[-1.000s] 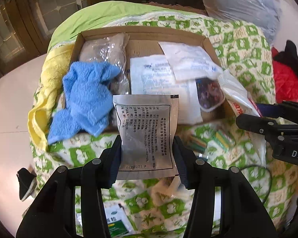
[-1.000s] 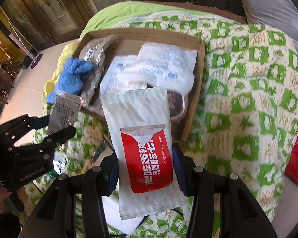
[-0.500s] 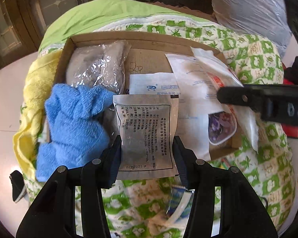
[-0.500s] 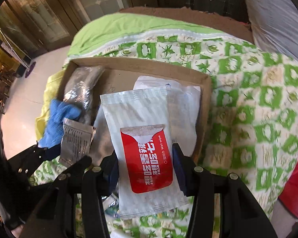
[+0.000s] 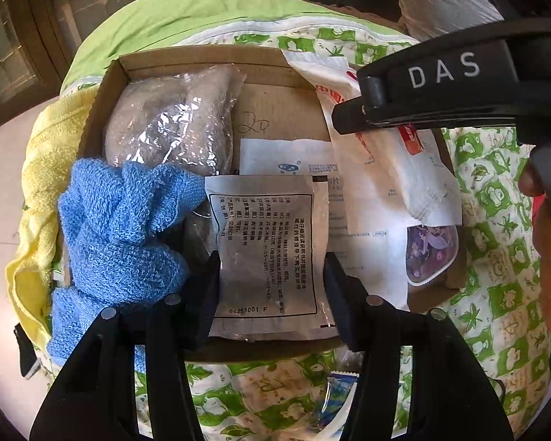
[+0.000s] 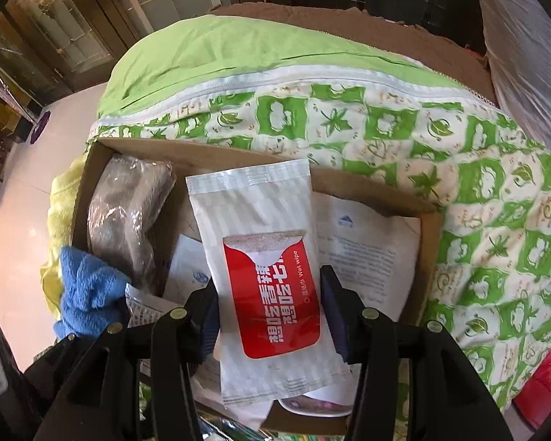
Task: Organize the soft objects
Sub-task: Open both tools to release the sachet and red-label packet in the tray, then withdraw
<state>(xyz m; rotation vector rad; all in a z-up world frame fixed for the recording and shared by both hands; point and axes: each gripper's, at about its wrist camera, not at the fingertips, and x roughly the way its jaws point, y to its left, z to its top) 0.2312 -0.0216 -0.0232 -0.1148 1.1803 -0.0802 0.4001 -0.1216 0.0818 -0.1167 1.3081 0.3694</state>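
A: What is the biggest thing here?

B: The green-and-white patterned quilt (image 6: pixel 477 191); it covers the whole mound, with a plain lime-green sheet (image 6: pixel 238 55) at its far end; a yellow towel (image 5: pixel 44 183) hangs down the left side.

A: And on it?

B: A shallow cardboard box (image 5: pixel 202 58) lies flat on the quilt; inside at its far left is a clear bag of grey cloth (image 5: pixel 172 121); a blue terry cloth (image 5: pixel 117 228) sprawls over the box's near left edge, touching that bag; white printed sachets (image 5: pixel 286 158) lie flat across the middle and right of the box floor.

A: The tools?

B: The left gripper (image 5: pixel 272 283) is clamped on a silver sachet with black print (image 5: pixel 268 246), held upright over the near edge of the box, just beside the blue cloth; the right gripper (image 6: pixel 270 316) is closed around a white wet-wipe pack with a red label (image 6: pixel 264 257), held above the middle of the box; in the left wrist view that right gripper crosses the upper right, over the box's far right corner.
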